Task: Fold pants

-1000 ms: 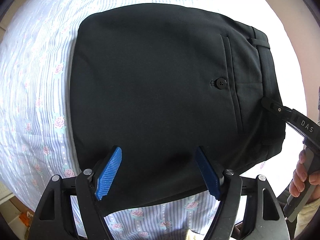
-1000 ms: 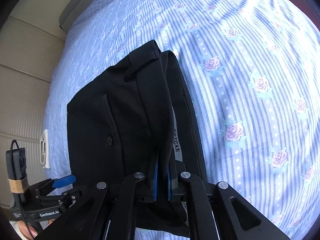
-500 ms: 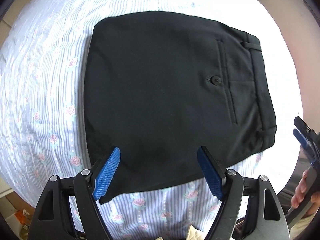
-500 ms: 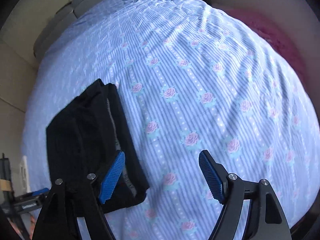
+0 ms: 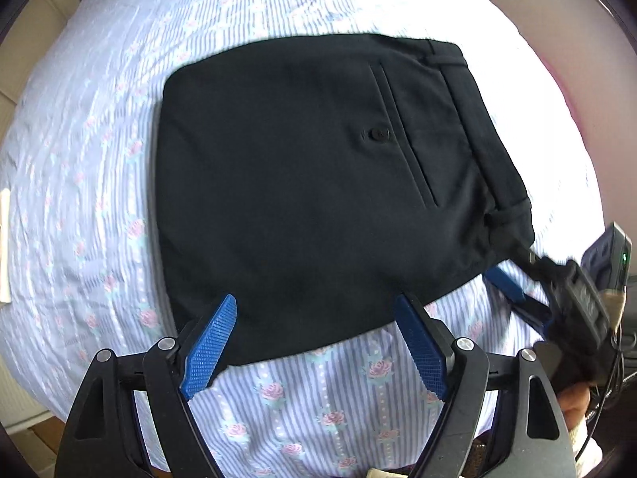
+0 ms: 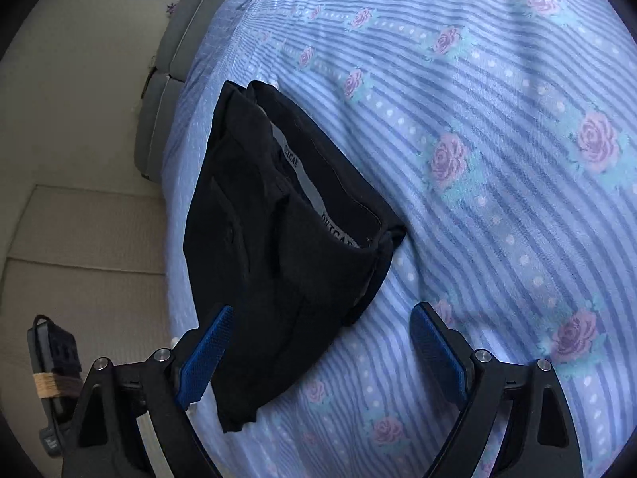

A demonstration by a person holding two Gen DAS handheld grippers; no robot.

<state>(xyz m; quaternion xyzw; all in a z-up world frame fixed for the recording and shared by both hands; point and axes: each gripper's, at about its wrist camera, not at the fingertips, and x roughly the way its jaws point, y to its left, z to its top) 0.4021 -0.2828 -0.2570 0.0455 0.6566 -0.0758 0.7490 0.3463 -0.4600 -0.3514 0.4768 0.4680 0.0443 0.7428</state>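
Note:
The black pants (image 5: 302, 183) lie folded into a compact rectangle on the bed, back pocket and button up, waistband at the right. My left gripper (image 5: 318, 342) is open and empty, hovering over the fold's near edge. My right gripper (image 6: 322, 354) is open and empty just off the waistband corner. In the right wrist view the pants (image 6: 278, 247) show their open waistband with a grey label. The right gripper also shows in the left wrist view (image 5: 517, 279), blurred, beside the pants' near right corner.
The bed wears a blue striped sheet with pink roses (image 6: 497, 159). The sheet runs on around the pants (image 5: 87, 199). A grey cushioned edge (image 6: 175, 55) and beige floor (image 6: 79, 239) lie beyond the bed's left side.
My right gripper has opened and let go of the waistband, then drawn back a little. The pants have dropped flat. My left gripper has pulled back and stays open.

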